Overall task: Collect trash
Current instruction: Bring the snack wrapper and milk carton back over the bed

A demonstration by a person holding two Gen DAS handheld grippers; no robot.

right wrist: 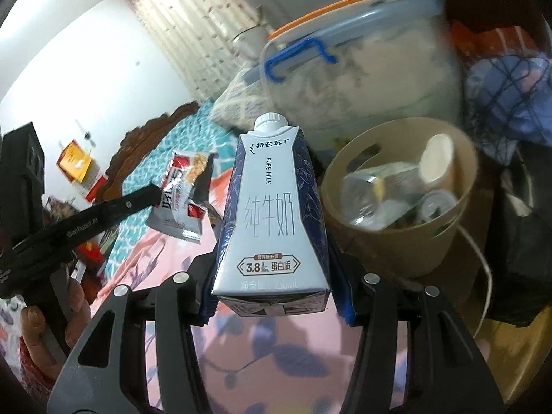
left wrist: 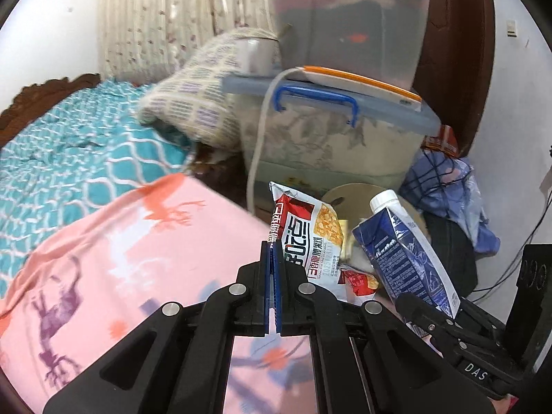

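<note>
1. The left tongs (left wrist: 273, 252) are pressed together on the edge of a snack wrapper (left wrist: 308, 238), pinching the thin film near its side so the rest of the packet stands up ahead of the tips. A flat, limp wrapper offers nothing to squeeze but an edge, which likely explains the grip.
2. The right tongs (right wrist: 272, 296) clamp the lower body of a milk carton (right wrist: 270, 207), one pad on each dark side panel, white cap pointing away from the camera. Holding it low and upright keeps the widest, stiffest part between the pads.
3. Ahead and to the right of the right tongs stands a tan bin (right wrist: 396, 241), open-topped, already holding a cup, crumpled plastic and other scraps. It is near the carton but not touching it.
4. Both pieces of trash hang above the pink bedspread (left wrist: 103, 258), close beside each other, seemingly being carried toward the bin together.
5. A lidded storage box (left wrist: 331, 138) with a blue handle stands beyond the bin, well ahead of both tongs, so the drop probably needs a short reach.
</note>
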